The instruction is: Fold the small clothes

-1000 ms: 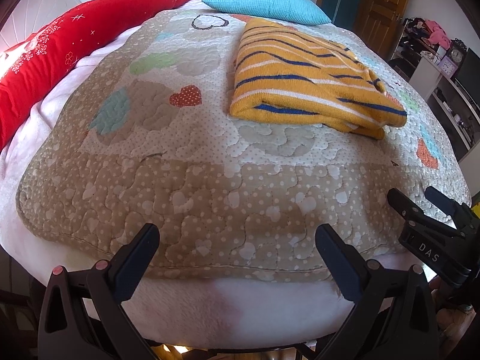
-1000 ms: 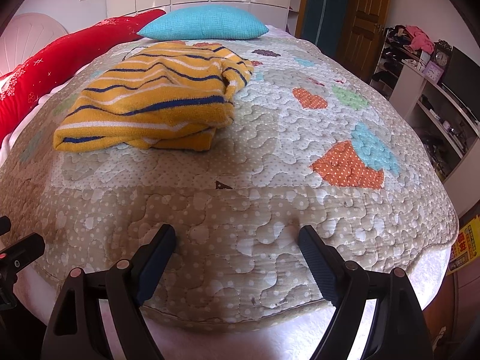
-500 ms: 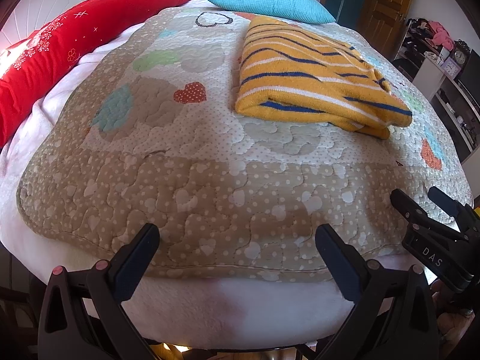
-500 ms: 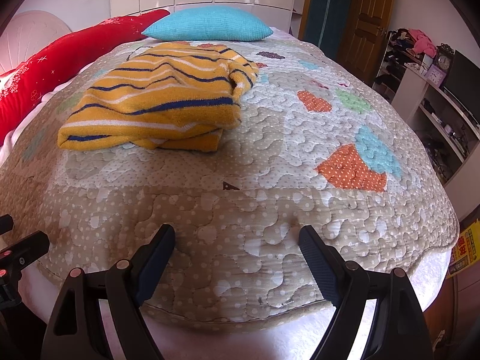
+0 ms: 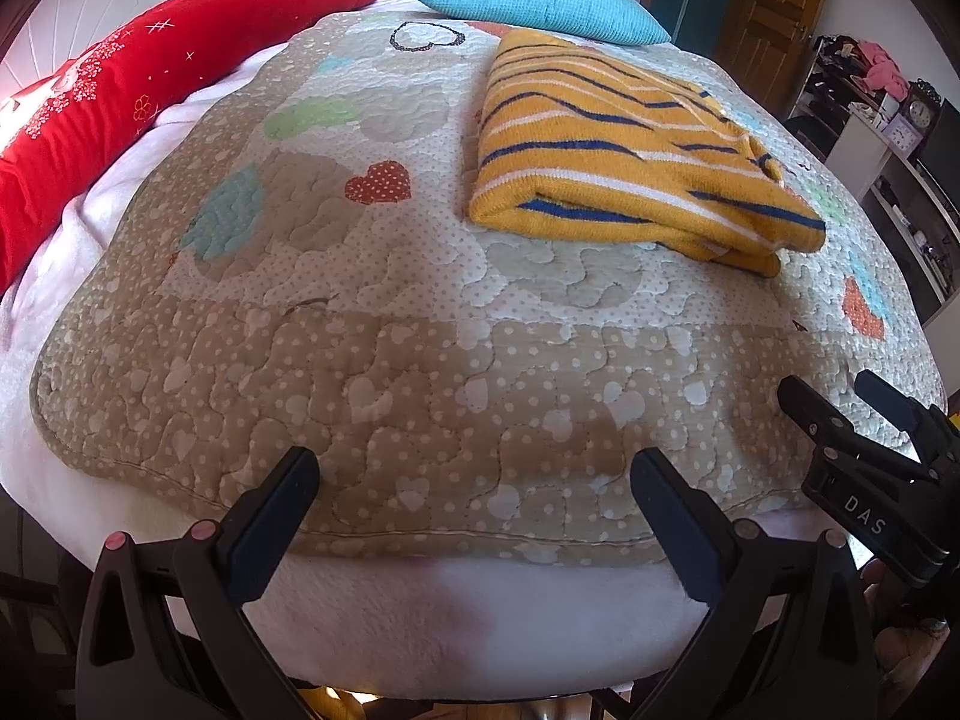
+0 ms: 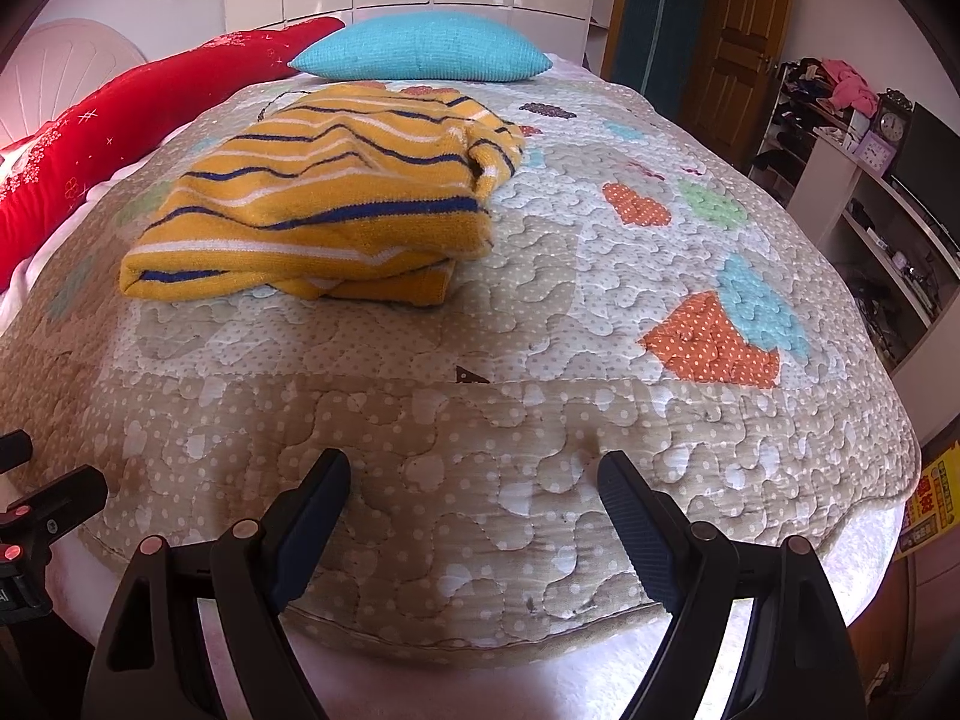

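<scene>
A yellow garment with blue and white stripes (image 5: 624,162) lies folded on the quilted bed cover (image 5: 390,396), towards the far right; it also shows in the right wrist view (image 6: 324,204). My left gripper (image 5: 474,468) is open and empty over the near edge of the bed, well short of the garment. My right gripper (image 6: 474,468) is open and empty over the same edge, to the right of the left one; it shows in the left wrist view (image 5: 852,396). The left gripper shows at the left edge of the right wrist view (image 6: 36,480).
A long red pillow (image 5: 150,90) lies along the left side of the bed and a blue pillow (image 5: 540,0) at its head. Shelves with clutter (image 6: 870,180) and a wooden door (image 6: 738,30) stand to the right of the bed.
Both grippers have drawn back and tilted slightly, so the garment sits a little lower in each view. Both stay open and empty.
</scene>
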### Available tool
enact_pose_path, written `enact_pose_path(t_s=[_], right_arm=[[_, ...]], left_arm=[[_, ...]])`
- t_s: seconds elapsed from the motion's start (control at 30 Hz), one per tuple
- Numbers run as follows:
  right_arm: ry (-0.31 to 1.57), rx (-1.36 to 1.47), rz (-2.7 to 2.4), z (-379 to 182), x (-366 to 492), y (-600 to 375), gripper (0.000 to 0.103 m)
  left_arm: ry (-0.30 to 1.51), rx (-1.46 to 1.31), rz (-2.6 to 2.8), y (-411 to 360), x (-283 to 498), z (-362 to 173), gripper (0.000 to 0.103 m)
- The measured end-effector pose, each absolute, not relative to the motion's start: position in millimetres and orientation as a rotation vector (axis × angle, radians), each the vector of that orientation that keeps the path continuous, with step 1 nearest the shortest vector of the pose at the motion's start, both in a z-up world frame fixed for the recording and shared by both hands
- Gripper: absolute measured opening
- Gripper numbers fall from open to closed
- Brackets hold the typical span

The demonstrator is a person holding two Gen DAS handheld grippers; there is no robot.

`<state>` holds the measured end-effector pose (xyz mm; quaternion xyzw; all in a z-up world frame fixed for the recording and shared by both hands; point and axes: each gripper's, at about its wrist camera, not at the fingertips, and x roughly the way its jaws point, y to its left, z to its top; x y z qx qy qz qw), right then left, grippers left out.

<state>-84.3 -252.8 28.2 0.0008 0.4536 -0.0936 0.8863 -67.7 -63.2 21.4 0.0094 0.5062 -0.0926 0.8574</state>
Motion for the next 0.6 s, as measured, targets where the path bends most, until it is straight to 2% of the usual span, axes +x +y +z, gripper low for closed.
enact_pose_path(t_s=[0.6], right_arm=[[0.938,-0.006,-0.186,28.5,-83.5,-251.2,0.088]], left_arm=[[1.063,0.014,-0.203,-64.9,-68.0,22.0,0.103]])
